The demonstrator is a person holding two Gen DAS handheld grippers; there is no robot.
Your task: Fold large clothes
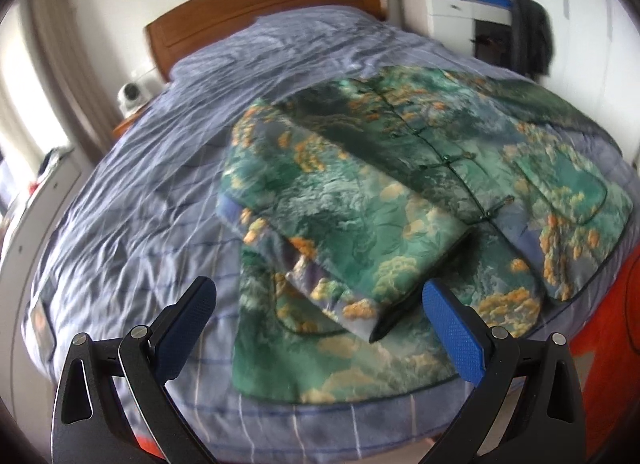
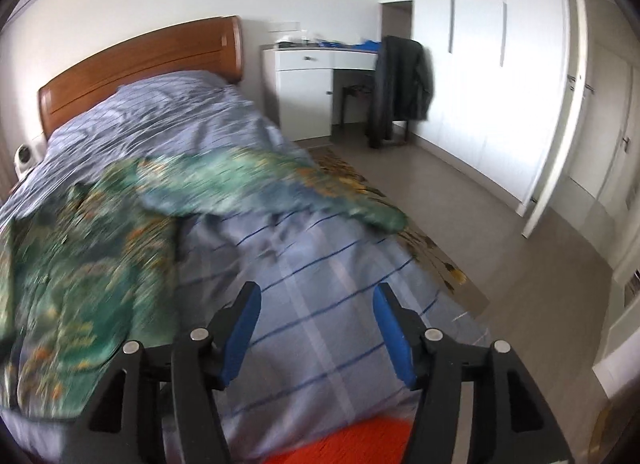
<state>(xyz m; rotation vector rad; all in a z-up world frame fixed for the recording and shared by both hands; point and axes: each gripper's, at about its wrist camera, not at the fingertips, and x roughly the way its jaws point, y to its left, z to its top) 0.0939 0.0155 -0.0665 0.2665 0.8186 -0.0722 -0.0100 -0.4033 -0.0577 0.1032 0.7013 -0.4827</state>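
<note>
A large green padded jacket [image 1: 400,192] with orange and blue print lies front-up on the bed, buttons down its middle. Its left sleeve [image 1: 344,232] is folded across the body, cuff toward me. My left gripper [image 1: 318,296] is open and empty, hovering just above the jacket's hem near that cuff. In the right wrist view the jacket [image 2: 92,232] is blurred at left, its other sleeve [image 2: 320,192] stretched out toward the bed's right edge. My right gripper [image 2: 316,300] is open and empty above the bare bedcover, right of the jacket.
The bed has a blue-grey striped cover [image 1: 160,168] and a wooden headboard [image 1: 256,8]. A white desk [image 2: 316,84] and a chair with a dark coat [image 2: 400,84] stand beyond. White wardrobes [image 2: 500,64] line the right wall. A patterned rug [image 2: 436,248] lies on the floor.
</note>
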